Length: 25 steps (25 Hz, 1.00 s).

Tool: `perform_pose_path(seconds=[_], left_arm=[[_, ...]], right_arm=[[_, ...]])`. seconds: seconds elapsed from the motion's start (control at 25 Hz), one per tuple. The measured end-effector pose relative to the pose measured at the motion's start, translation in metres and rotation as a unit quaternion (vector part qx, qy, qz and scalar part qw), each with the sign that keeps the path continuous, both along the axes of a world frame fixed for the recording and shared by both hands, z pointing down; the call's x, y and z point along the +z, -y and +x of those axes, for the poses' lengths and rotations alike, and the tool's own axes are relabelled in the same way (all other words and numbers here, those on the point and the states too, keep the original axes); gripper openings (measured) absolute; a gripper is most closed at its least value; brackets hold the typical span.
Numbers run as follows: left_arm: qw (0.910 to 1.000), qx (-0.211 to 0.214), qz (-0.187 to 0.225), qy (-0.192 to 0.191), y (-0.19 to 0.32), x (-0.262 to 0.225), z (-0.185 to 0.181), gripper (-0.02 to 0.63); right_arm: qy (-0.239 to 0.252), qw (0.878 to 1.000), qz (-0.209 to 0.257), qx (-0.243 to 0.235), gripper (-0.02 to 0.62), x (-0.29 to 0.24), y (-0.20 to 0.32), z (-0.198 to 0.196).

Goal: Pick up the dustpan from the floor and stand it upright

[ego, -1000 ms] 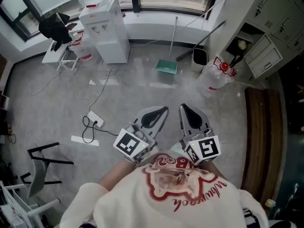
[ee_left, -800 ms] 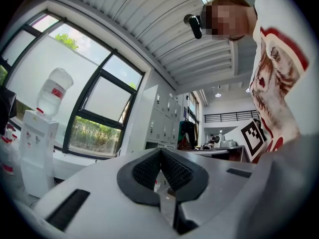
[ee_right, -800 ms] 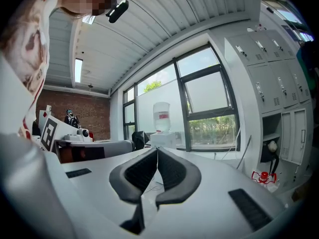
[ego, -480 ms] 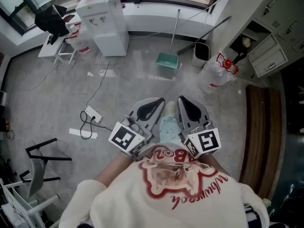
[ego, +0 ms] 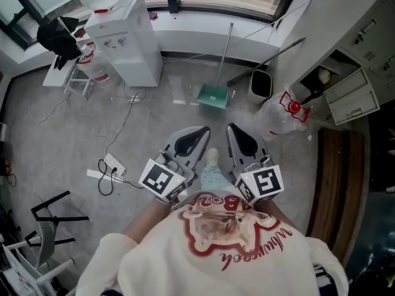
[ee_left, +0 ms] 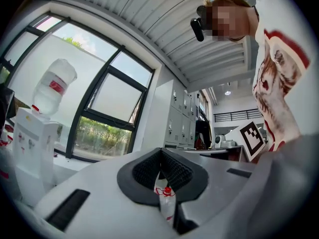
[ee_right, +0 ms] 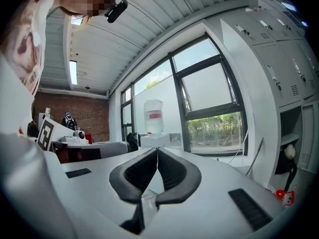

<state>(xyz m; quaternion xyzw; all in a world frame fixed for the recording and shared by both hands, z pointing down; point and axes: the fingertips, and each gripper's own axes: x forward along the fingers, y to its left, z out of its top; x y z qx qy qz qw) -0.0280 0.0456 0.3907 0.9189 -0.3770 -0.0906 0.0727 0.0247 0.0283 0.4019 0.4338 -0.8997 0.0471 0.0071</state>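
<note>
The green dustpan (ego: 213, 95) rests on the grey floor below the window. Its long thin handle (ego: 227, 48) rises toward the sill. Both grippers are held close to the person's body, well short of the dustpan. In the head view the left gripper (ego: 201, 132) and the right gripper (ego: 231, 129) point forward side by side. Their jaws are shut on nothing, with the pads touching at the tips in the left gripper view (ee_left: 160, 151) and the right gripper view (ee_right: 157, 151). Neither gripper view shows the dustpan.
A white water dispenser (ego: 121, 41) stands at the back left, with a cable and power strip (ego: 112, 163) on the floor. A white bin (ego: 261, 85), a dark leaning pole (ego: 266, 61) and a plastic bag with a red-capped bottle (ego: 282, 111) sit right of the dustpan. Cabinets (ego: 353, 94) line the right.
The person has stepped forward: a trouser leg and shoe now show between the grippers, and the dustpan lies a little nearer. Both grippers stay shut.
</note>
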Motion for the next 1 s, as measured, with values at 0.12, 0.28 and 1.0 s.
perform_pose_path(seconds=[0.12,0.28,1.0], left_arm=[[0.9999,0.006,0.006,0.014,0.042,-0.005,0.018,0.02],[0.9993,0.018,0.012,0.032,0.088,-0.012,0.04,0.02],[0.9986,0.028,0.003,0.044,0.197,-0.014,0.09,0.02]], right_arm=[[0.006,1.0,0.003,0.007,0.025,-0.008,0.042,0.02],[0.021,1.0,0.003,0.014,0.025,-0.014,0.087,0.041],[0.046,0.999,-0.003,0.014,0.025,-0.013,0.193,0.083]])
